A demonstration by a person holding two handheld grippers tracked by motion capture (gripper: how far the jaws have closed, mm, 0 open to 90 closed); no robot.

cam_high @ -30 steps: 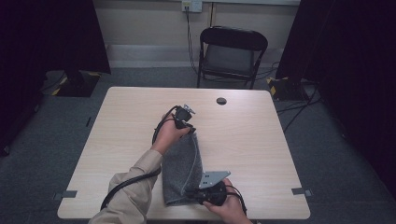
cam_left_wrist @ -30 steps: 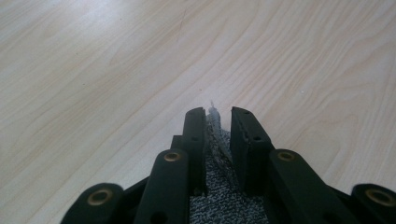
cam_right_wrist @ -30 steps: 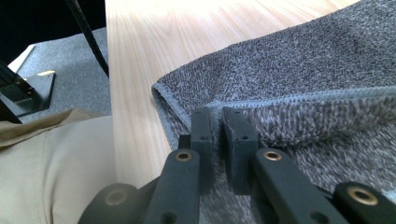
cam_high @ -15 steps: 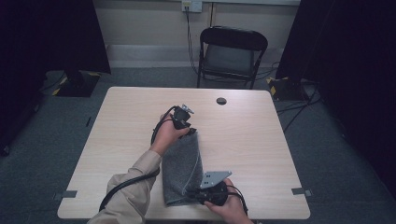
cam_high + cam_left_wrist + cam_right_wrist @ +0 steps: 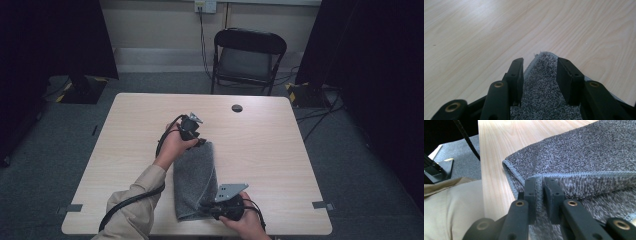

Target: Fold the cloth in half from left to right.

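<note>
Two grippers work a folded grey towel [image 5: 196, 181] lying on the table [image 5: 280, 150]. At its far corner, the left gripper [image 5: 539, 72] has just been opening, jaws now apart and straddling the cloth without pressing it. At the near end, the right gripper [image 5: 539, 185] pinches a hemmed edge between nearly closed jaws.

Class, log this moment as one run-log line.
left gripper: jaws just opened, off towel corner | right gripper: pinching towel edge | table: towel folded
</note>
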